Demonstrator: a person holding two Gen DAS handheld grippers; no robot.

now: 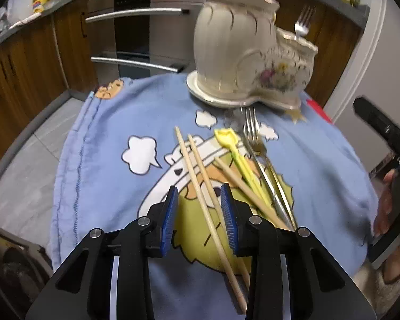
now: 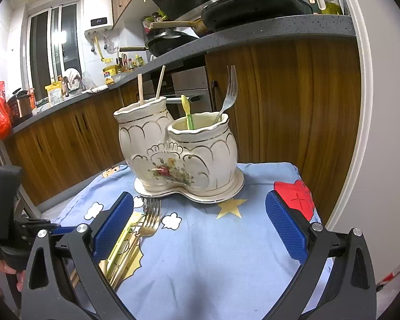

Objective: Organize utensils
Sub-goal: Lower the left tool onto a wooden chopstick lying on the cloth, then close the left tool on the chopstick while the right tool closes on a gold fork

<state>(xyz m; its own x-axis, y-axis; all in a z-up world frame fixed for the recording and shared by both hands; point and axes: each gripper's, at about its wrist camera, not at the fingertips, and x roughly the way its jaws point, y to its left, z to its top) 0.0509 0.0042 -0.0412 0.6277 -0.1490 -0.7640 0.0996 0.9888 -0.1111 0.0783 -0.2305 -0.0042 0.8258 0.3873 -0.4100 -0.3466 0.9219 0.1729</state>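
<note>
Now our left gripper [image 1: 199, 200], half open, sits around two chopsticks [image 1: 200, 170] at 6 o'clock from the holder [image 1: 242, 53]. Next we pinch them. Our right gripper [image 2: 200, 226] waits wide open.

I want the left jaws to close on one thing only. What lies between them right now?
In the left wrist view, two wooden chopsticks run side by side through the open left gripper, over the blue cloth.
</note>
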